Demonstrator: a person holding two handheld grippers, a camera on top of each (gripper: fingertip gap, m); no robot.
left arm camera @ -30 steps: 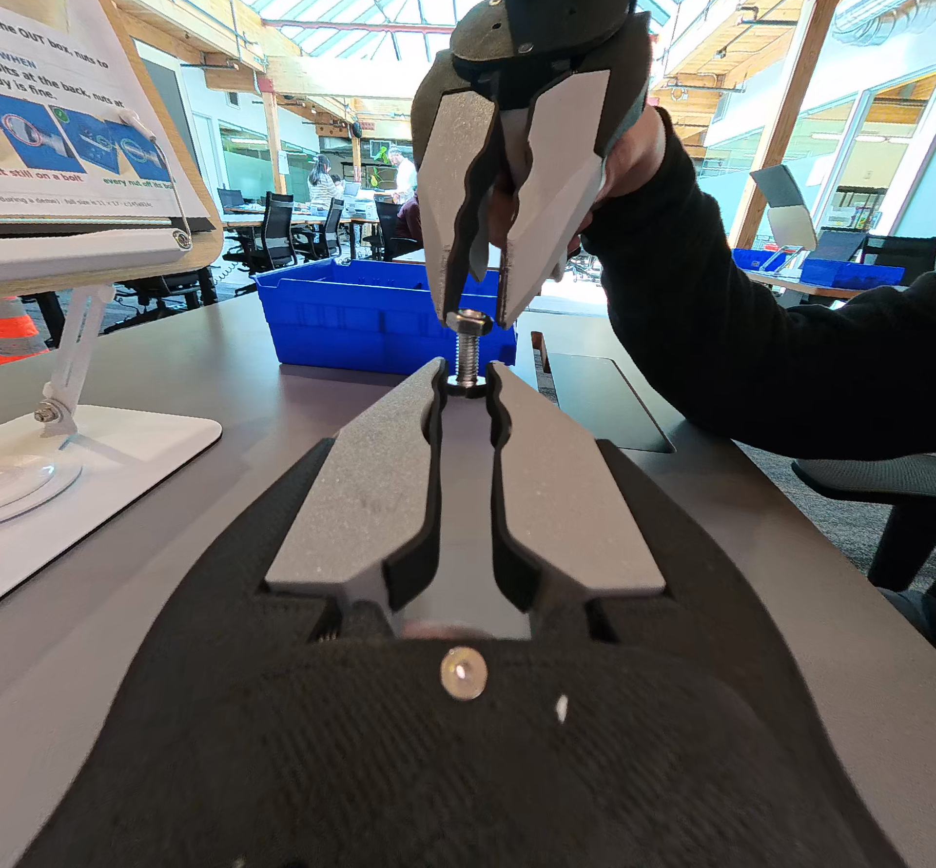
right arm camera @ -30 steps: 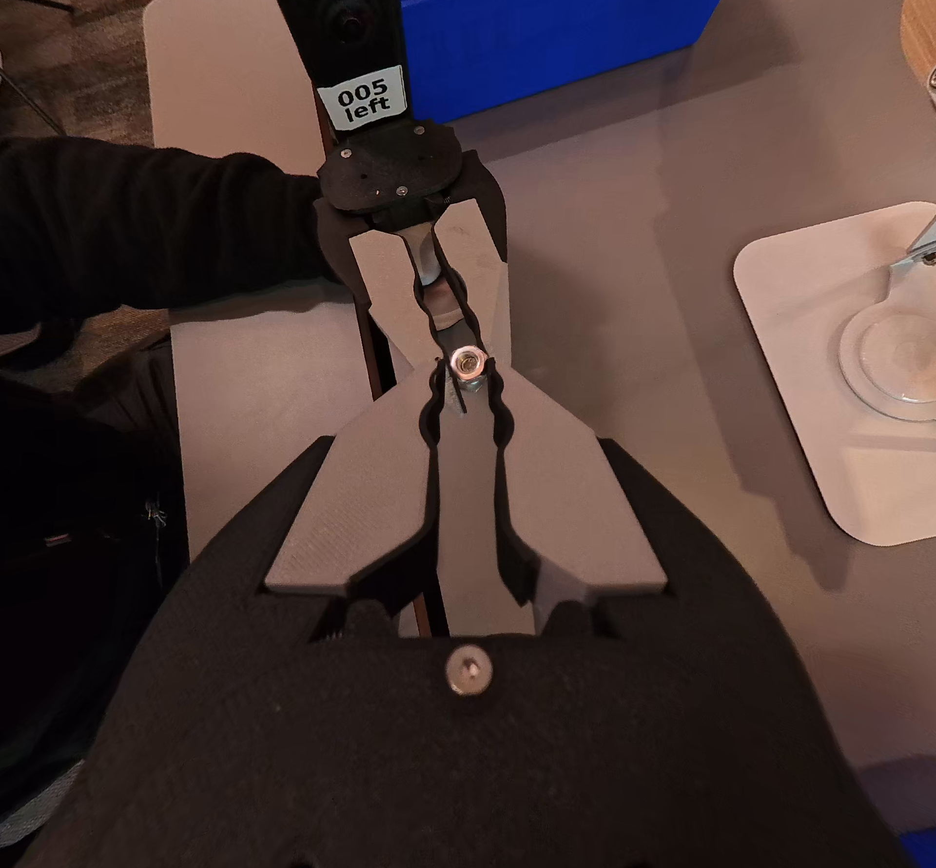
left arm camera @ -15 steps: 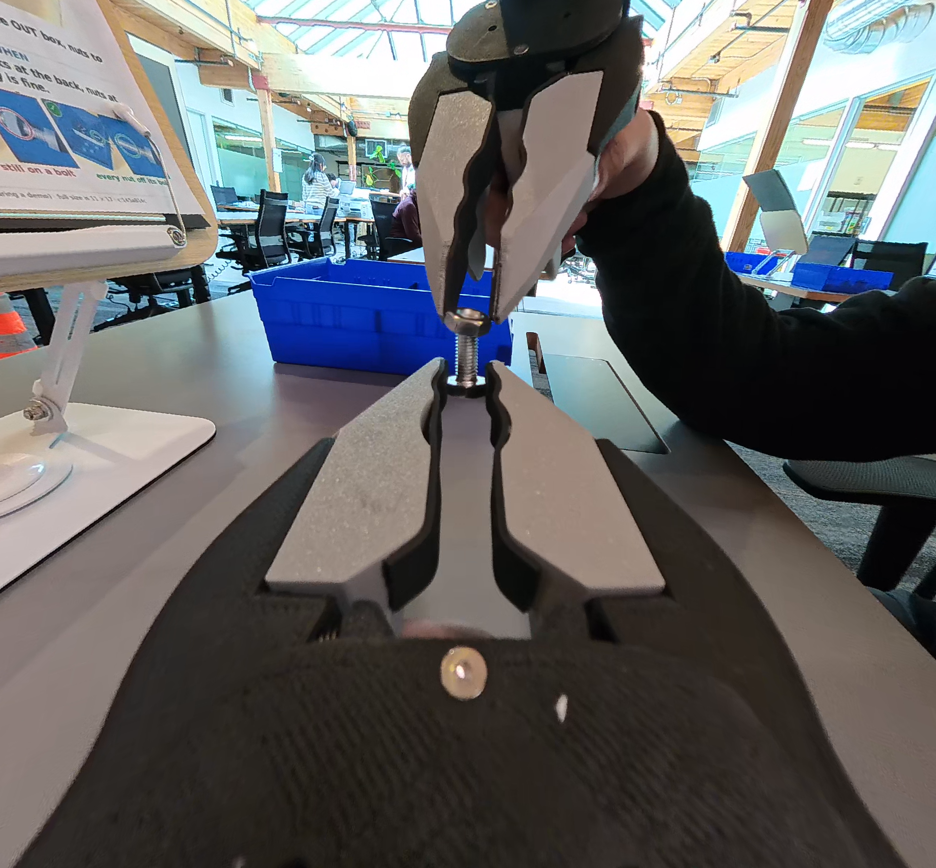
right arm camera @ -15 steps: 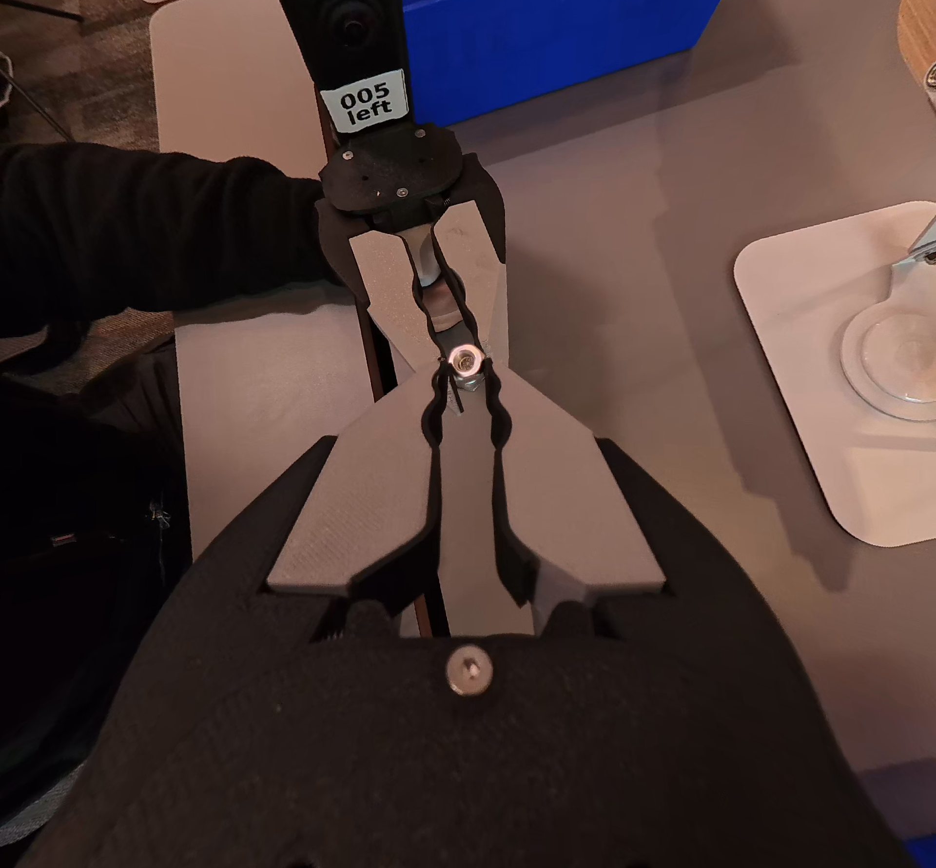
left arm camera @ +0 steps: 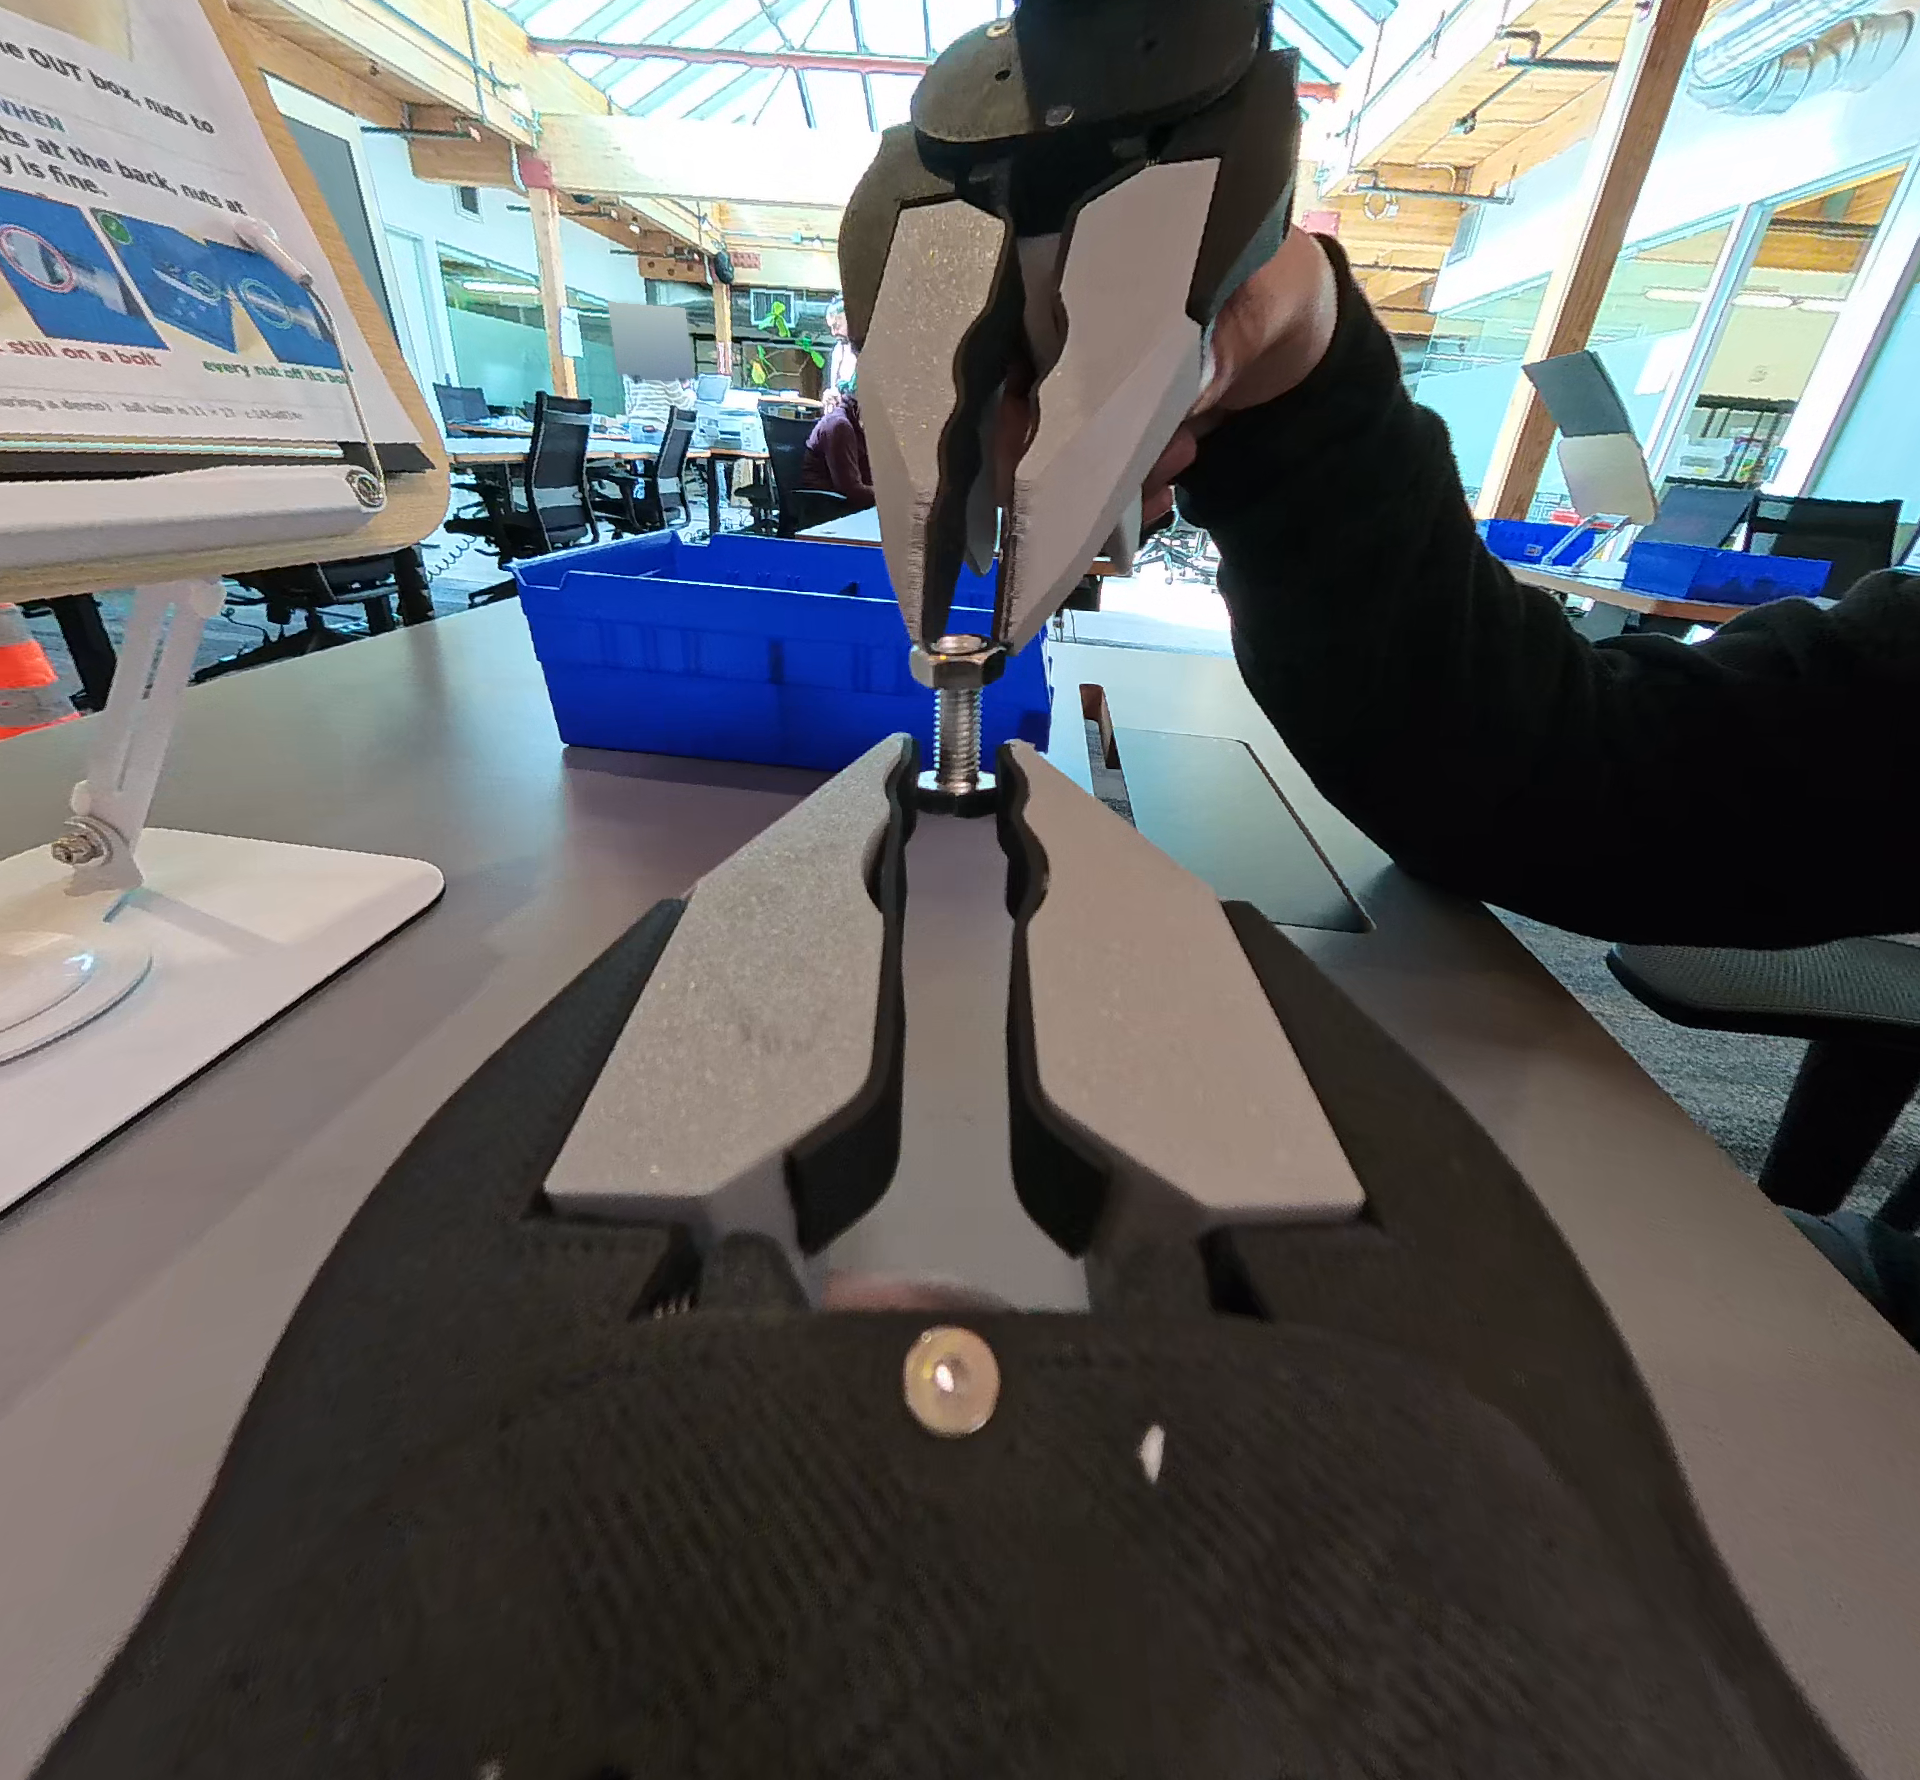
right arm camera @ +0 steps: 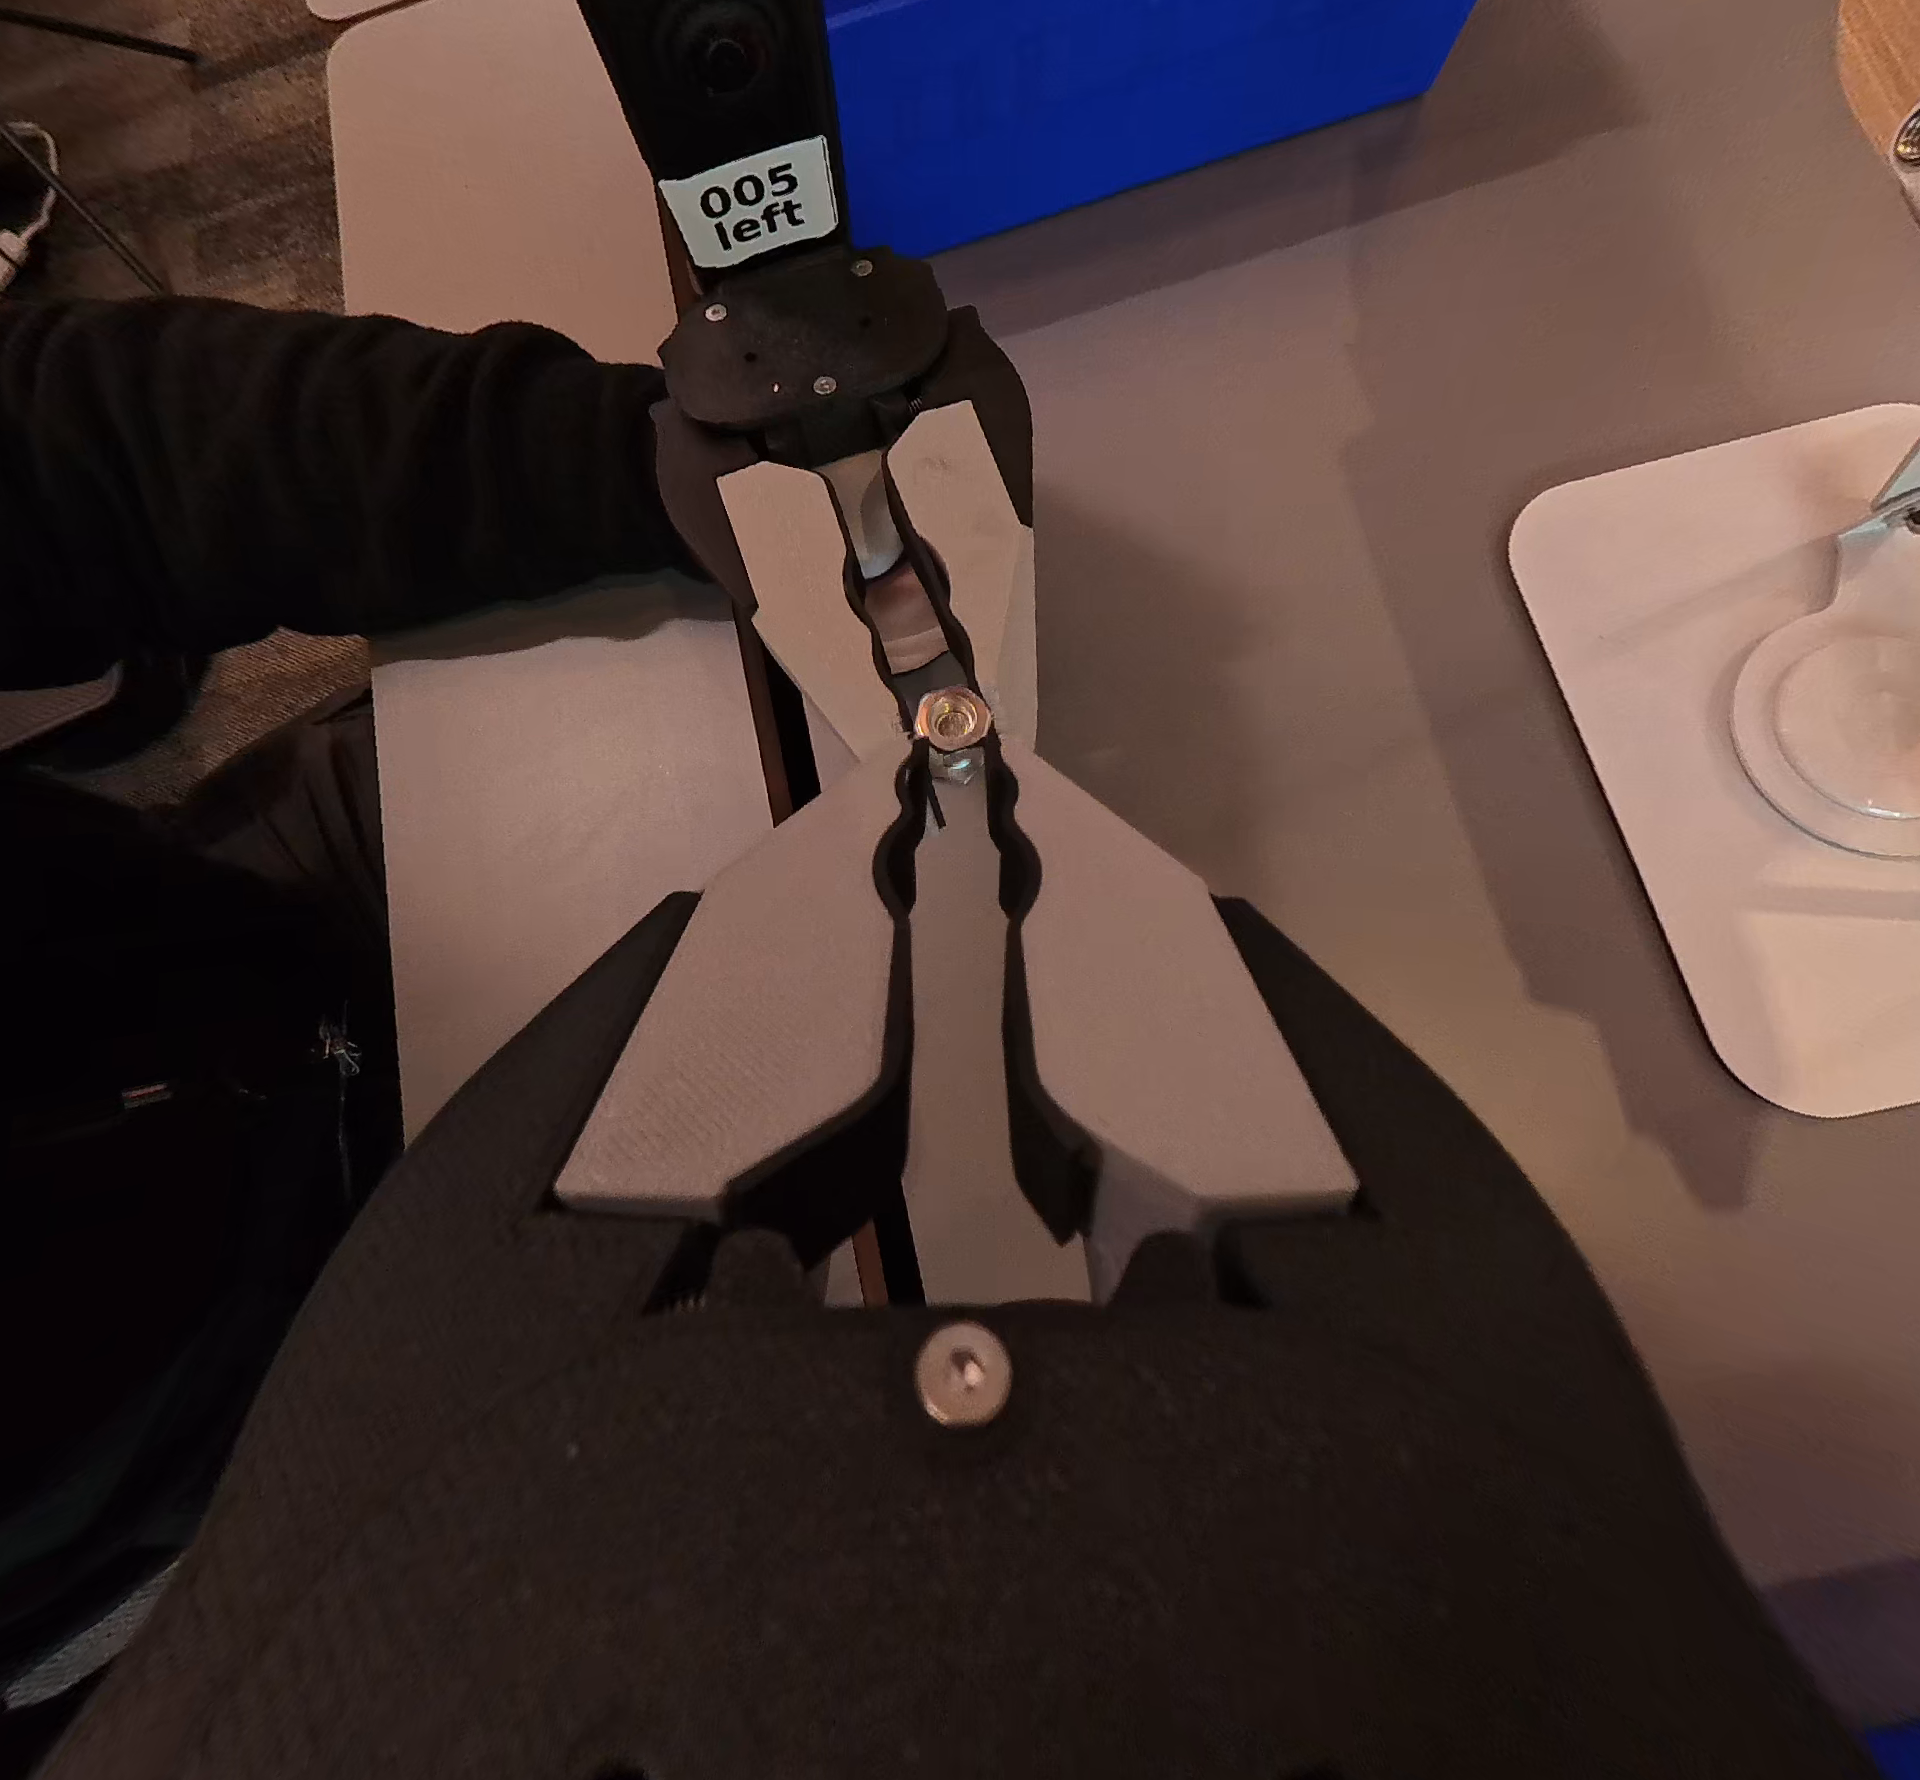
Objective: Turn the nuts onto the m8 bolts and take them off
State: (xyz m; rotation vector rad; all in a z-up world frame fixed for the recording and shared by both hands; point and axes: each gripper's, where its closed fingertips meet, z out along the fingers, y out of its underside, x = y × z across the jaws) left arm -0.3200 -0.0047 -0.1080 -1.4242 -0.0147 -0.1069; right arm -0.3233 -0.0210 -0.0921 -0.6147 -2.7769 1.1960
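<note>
Standing upright between both claws, the threaded steel bolt (left arm camera: 957, 733) has its hex head clamped at the tips of the left claw (left arm camera: 957, 788). The right claw (left arm camera: 958, 641) descends from 12 o'clock, closed on the hex nut (left arm camera: 957, 663) at the bolt's top end. The smooth grey surface (left arm camera: 436, 826) lies bare around the bolt. A blue plastic bin (left arm camera: 727, 670) sits behind; a white stand base (left arm camera: 249, 930) lies at 9 o'clock.
</note>
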